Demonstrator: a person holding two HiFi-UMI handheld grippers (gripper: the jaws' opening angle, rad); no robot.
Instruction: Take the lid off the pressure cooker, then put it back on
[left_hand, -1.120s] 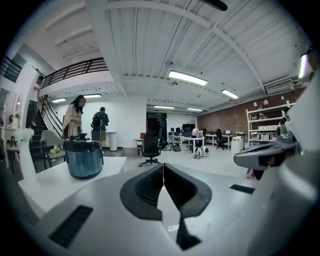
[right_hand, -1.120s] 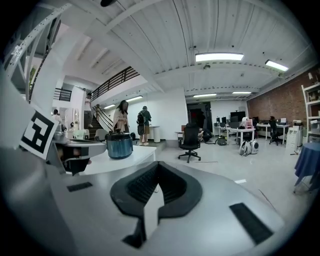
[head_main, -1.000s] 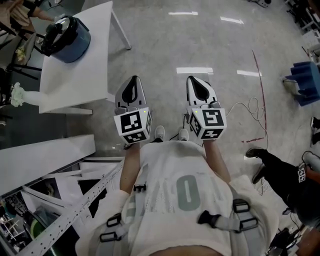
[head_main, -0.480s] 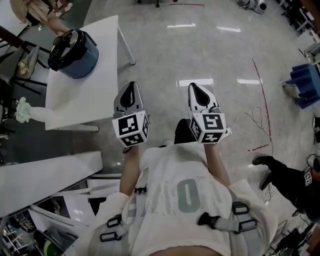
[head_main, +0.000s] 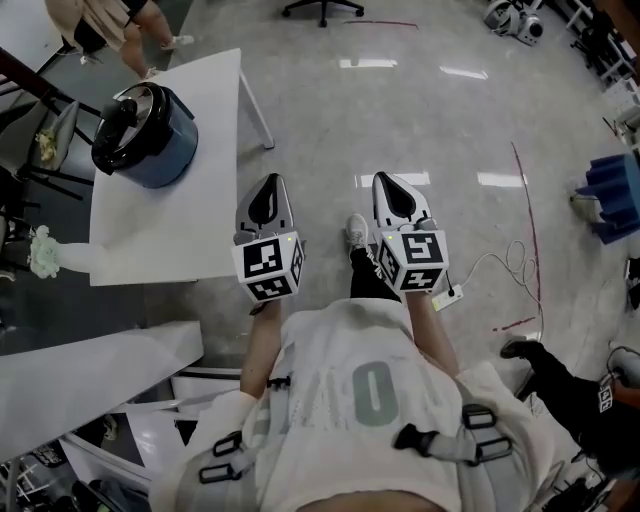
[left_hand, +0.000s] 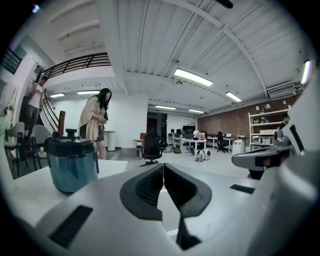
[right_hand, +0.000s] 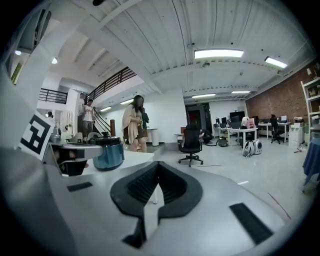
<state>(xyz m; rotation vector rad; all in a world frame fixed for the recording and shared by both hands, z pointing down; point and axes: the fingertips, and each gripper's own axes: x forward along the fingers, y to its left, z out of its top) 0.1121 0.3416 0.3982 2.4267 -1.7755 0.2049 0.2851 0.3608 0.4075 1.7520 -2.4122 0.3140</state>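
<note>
At far left, near the back of the white bench (head_main: 190, 195), a blue pressure cooker (head_main: 150, 140) with its black lid (head_main: 122, 122) seated on top; contents hidden under it. Well apart from both grippers, untouched. Next, just beside the bench's edge, the left gripper (head_main: 270, 182), pinched fully closed on nothing. To its right, side by side with it over the floor, the right gripper (head_main: 388, 180), likewise closed tight and empty.

Only from the head view: the wearer's torso and one shoe (head_main: 356, 230), a white cable (head_main: 500, 262) on the floor, a blue object (head_main: 612, 180) at far right.

Only from the gripper views: the cooker side-on with the knob on its lid, a person (left_hand: 95, 122) standing full height behind the bench, a balcony railing (left_hand: 75, 64), desks (left_hand: 192, 142) farther back, ceiling lights (left_hand: 192, 77).
</note>
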